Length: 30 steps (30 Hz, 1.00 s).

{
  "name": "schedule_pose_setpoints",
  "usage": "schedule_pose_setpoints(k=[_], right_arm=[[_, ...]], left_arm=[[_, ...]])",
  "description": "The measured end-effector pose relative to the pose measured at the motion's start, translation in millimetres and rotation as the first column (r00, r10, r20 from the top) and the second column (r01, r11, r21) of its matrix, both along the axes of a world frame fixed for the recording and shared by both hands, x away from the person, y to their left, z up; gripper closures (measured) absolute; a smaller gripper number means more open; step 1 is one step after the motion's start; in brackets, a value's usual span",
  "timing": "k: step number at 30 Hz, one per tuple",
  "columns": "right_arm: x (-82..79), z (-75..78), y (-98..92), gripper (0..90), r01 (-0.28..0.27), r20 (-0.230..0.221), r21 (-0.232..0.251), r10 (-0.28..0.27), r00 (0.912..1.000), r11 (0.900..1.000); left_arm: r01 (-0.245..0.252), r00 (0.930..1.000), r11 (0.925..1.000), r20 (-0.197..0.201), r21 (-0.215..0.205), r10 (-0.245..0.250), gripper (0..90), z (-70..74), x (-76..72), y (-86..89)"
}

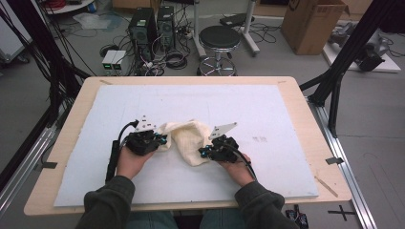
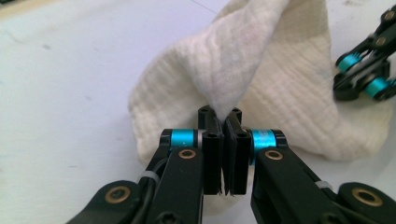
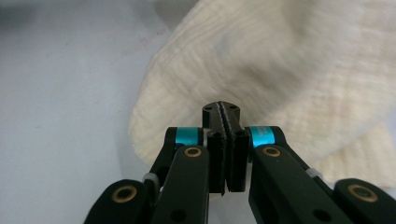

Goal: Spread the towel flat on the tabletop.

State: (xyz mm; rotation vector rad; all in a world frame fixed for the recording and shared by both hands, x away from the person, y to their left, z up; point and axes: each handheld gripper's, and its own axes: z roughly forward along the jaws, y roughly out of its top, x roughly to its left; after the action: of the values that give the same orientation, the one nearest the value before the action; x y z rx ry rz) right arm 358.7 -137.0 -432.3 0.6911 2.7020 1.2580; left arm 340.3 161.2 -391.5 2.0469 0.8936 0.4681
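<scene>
the bench (image 1: 305, 143) is lying across the middle of the high view, a wooden top with one pale foam sheet (image 1: 267, 119) covering most of it. beyond its far edge, on the grey floor, one cardboard box (image 1: 313, 24) is standing at the right, two dark computer towers (image 1: 153, 26) are standing side by side left of centre, and one round black stool (image 1: 219, 40) is sitting between them and the box, with loose cables trailing around the towers. black frame posts are rising at both sides of the bench. none of this is reaching the sheet, and nothing is lying between the two hands except the cloth.

one cream cloth (image 1: 186, 138) is sitting crumpled near the middle of the sheet, toward the person's edge, bunched into a hump between the two grippers. two dark green sleeves are coming in from the bottom edge, forearms angling inward so the hands are facing each other across the cloth.

the left gripper (image 1: 160, 140) is pointing right, held low and roughly level; in the left gripper view its fingers (image 2: 212, 140) are pressing together on a raised fold of the cloth (image 2: 261, 79), which is peaking up from between them. the right gripper (image 1: 204, 151) is pointing left at the cloth's lower right edge; in the right gripper view its fingers (image 3: 238, 140) are closing tight against each other with a thin edge of the cloth (image 3: 289, 70) pinched at the tips, the picture being somewhat blurred there.
</scene>
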Motion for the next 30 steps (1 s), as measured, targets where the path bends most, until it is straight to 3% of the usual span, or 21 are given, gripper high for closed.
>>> schedule_pose_setpoints(k=[7,10,16,20,22,26,30], right_arm=[[-1.7,9.8,-13.9,89.5,0.02,0.025,-0.02,-0.02,0.9995,1.0],[-2.3,13.6,-20.9,89.5,0.026,0.029,-0.001,-0.026,0.9992,1.0],[-4.2,10.5,-14.5,71.7,-0.029,-0.002,0.031,0.029,0.9996,0.999],[-4.2,6.1,-5.8,68.1,-0.038,0.016,-0.012,0.039,0.9991,0.999],[0.5,2.2,-4.5,65.8,-0.019,0.006,-0.018,0.019,0.9998,1.0],[7.5,-0.8,-7.3,66.2,0.032,0.012,-0.031,-0.031,0.9994,0.999],[18.3,-1.9,-17.8,65.2,0.121,0.017,-0.024,-0.121,0.9925,0.992]], left_arm=[[0.031,0.9995,0.9995,0.0,-0.001,-0.031,86.7,24.1,-1.5,31.0],[0.015,0.9999,0.9999,-0.005,0.002,-0.015,86.7,27.3,-1.1,41.7],[-0.026,0.9957,0.995,-0.086,0.097,0.034,86.0,6.7,7.4,60.2],[-0.115,0.9865,0.99,-0.107,0.081,0.124,78.5,-4.8,12.2,71.4],[-0.119,0.985,0.9909,-0.118,0.063,0.126,68.7,-5.5,13.1,73.2],[-0.08,0.9941,0.9967,-0.072,0.017,0.081,59.0,2.0,4.6,71.2],[-0.066,0.9965,0.9976,-0.051,0.023,0.067,52.8,4.4,-1.7,68.4]])
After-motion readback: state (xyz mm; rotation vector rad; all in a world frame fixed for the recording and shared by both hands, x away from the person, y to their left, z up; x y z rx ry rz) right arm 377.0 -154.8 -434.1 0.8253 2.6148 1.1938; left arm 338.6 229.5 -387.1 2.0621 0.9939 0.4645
